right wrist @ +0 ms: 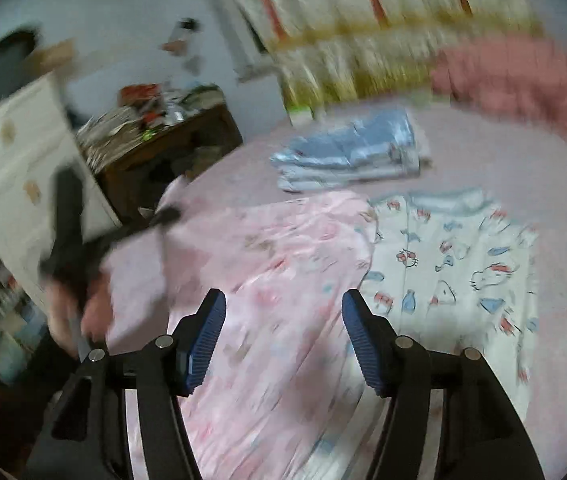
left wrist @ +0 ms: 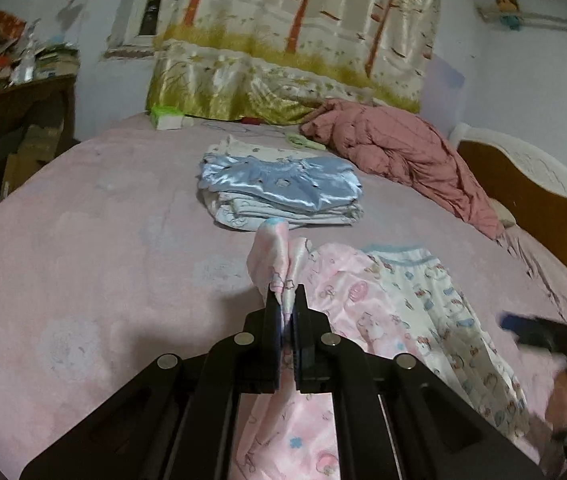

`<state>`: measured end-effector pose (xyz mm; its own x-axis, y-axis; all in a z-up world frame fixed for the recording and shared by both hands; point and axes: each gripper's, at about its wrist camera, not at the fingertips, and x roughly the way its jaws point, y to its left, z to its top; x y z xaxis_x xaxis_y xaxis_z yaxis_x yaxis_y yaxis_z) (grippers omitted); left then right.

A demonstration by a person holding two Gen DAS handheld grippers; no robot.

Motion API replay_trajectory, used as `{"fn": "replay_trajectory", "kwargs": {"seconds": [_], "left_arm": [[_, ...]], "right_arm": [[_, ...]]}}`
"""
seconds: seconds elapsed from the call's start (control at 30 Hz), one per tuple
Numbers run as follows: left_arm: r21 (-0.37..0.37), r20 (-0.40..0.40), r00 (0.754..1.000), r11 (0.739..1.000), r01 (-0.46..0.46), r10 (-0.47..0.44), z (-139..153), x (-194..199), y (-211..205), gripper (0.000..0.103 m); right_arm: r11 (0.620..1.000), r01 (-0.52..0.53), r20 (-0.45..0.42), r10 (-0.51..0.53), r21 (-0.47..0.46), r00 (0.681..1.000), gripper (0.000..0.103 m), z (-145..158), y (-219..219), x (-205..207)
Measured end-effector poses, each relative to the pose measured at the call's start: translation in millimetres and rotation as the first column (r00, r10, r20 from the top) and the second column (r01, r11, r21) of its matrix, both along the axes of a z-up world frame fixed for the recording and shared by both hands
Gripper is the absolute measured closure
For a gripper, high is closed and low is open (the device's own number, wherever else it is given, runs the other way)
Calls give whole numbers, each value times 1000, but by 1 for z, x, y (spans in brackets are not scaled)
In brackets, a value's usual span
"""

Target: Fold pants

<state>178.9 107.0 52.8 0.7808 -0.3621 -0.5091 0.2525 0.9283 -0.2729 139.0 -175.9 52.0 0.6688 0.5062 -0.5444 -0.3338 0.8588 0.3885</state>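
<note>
Left claw [left wrist: 287, 300] clamped tight, tilted downward; right claw [right wrist: 283, 320] spread wide, empty.

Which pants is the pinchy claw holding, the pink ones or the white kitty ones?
The pink pants. The left gripper is shut on a bunched-up corner of them, lifting it. The white cartoon-print pants lie flat on the bed beside them, and nothing grips them.

From my right wrist camera, my right gripper [right wrist: 283, 336] stands wide, its blue ribbed pads [right wrist: 207, 340] apart with nothing pinched between them. Below them lies the satin pink cartoon-print pants [right wrist: 267, 264], spread over a pink bedsheet [right wrist: 523, 168]. Touching their right edge is a white garment with a cat print and pale blue waistband [right wrist: 455, 264]. At the left, blurred, my left gripper [right wrist: 163, 216] holds a lifted corner of the pink fabric. Beyond sits a folded stack of pale blue satin clothes [right wrist: 351, 156].
</note>
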Motion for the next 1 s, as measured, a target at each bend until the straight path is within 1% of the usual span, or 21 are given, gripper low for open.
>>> {"fn": "replay_trajectory", "kwargs": {"seconds": [0.07,0.17,0.23,0.27,0.3,0.37,0.4,0.43,0.5,0.6,0.67,0.7,0.73,0.77,0.8,0.9,0.93,1.0], "left_arm": [[-37,6,1000,999,-4,4,-3,4,8,99],[-81,5,1000,996,-24,25,-6,11,18,99],[-95,0,999,995,-43,43,-11,17,25,99],[-99,-4,999,994,-50,49,-15,21,28,99],[-102,-9,998,993,-59,59,-19,24,31,99],[-119,-34,996,989,-83,80,-30,35,38,99],[-127,-55,995,987,-95,89,-36,41,42,99],[-130,-82,992,986,-109,98,-44,49,45,99],[-122,-116,987,985,-125,111,-56,58,48,99],[-110,-140,983,984,-139,123,-67,66,49,99],[-112,-150,981,984,-142,125,-71,70,49,99],[-105,-150,981,984,-142,125,-71,70,48,99],[-91,-145,981,986,-142,128,-71,69,46,99],[-79,-139,981,986,-144,132,-71,68,45,99],[-72,-135,982,987,-144,133,-70,66,45,99],[-51,-106,985,989,-140,134,-64,65,42,99],[-46,-95,987,989,-137,133,-61,63,41,99],[-48,-73,989,990,-132,128,-54,58,41,99]], "right_arm": [[999,-17,-81,21,44,996,40,-4,-13,53],[1000,10,-114,-7,27,993,40,-12,-17,109],[1000,14,-136,-12,13,991,42,-21,-15,148],[999,36,-147,-35,4,988,45,-26,-15,165],[999,49,-164,-46,13,985,45,-32,-17,183],[997,31,-214,-16,68,977,45,-47,-13,217],[996,32,-233,-13,79,972,45,-53,-13,228],[996,37,-255,-15,81,967,45,-61,-10,242],[997,39,-270,-21,61,963,45,-72,-3,259],[998,-13,-269,27,55,963,45,-81,14,275],[999,-23,-266,28,23,964,45,-86,25,279],[1000,-10,-262,9,-4,965,59,-89,31,281],[1000,-7,-258,4,-10,966,72,-89,34,279],[1000,-12,-251,10,-7,968,94,-90,36,278],[1000,-10,-225,10,2,974,97,-87,37,275],[1000,8,-106,-9,-2,994,98,-68,33,257],[1000,14,-70,-15,-12,997,98,-60,32,249],[999,23,-28,-24,-25,999,99,-46,27,237]]}}
